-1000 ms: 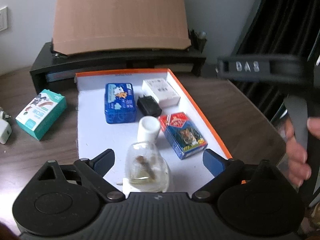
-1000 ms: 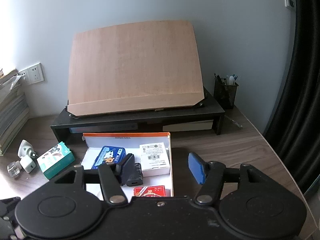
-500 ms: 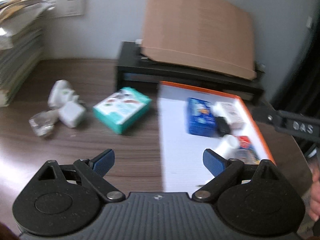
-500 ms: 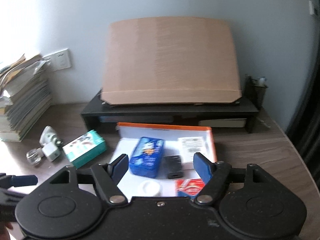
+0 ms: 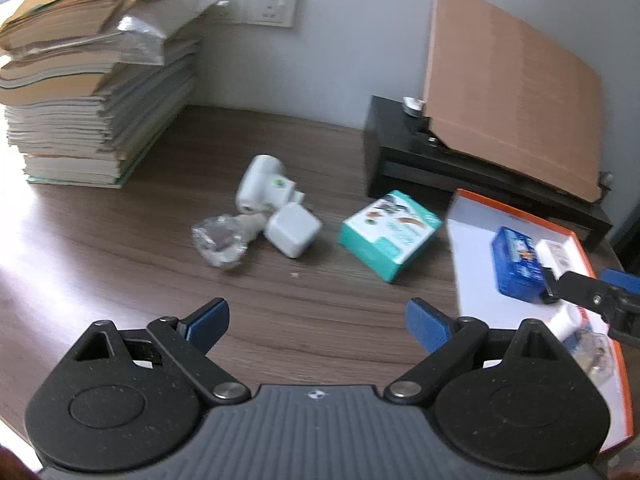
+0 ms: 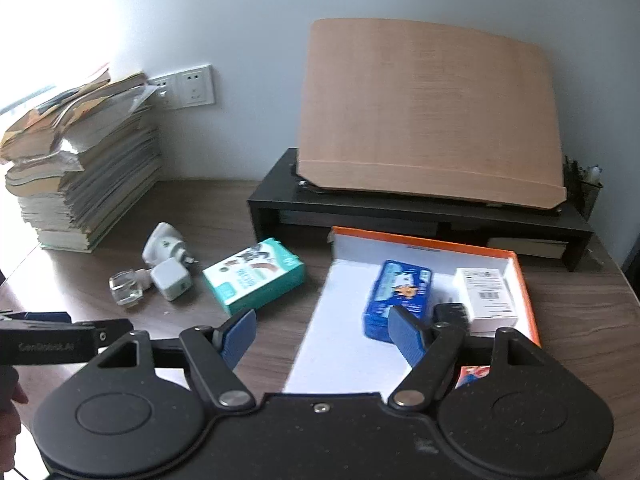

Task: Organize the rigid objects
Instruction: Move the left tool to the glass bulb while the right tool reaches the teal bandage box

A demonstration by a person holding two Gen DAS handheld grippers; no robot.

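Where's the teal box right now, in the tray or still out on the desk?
Still on the desk: the teal box lies between the white charger and the orange-rimmed tray, in front of the black stand.

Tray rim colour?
Orange rim on the white cardboard tray; clearest in the right wrist view.

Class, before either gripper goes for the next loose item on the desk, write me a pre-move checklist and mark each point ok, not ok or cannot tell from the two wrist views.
1. Left gripper empty, jaws wide apart: ok.
2. Right gripper empty, jaws opening, nothing between them: ok.
3. Teal box lies outside the tray, flat on the desk with clear space around it: ok.
4. White tray has bare floor beside the blue tin: ok.
5. White charger cube free of neighbours: not ok, it touches the clear glass piece and the white plug.
6. Whether the glass piece is intact: cannot tell, blurred.
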